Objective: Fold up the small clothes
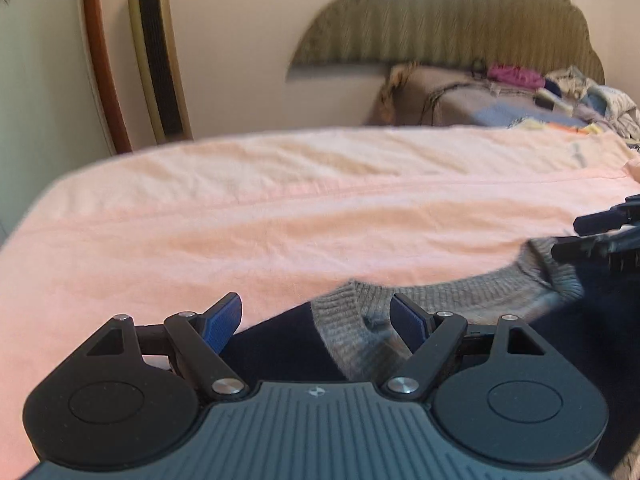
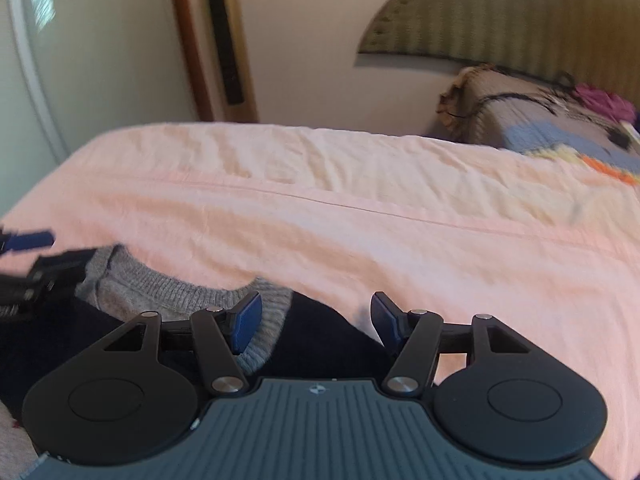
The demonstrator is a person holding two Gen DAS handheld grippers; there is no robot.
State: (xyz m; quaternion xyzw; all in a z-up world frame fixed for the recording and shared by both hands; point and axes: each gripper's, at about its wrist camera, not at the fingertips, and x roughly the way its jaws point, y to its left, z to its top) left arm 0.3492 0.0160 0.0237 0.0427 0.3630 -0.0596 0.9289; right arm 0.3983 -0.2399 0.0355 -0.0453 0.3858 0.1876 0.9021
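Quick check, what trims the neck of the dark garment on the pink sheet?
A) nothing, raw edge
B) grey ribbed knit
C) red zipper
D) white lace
B: a grey ribbed knit collar curves along the top of the dark navy garment, which lies on the pink sheet; the same collar shows in the right wrist view.

My left gripper [image 1: 318, 322] and right gripper [image 2: 316, 322] sit side by side over the sweater [image 1: 460, 292] (collar between them), which lies on the bed [image 1: 280, 208]; behind, a couch [image 1: 500, 104].
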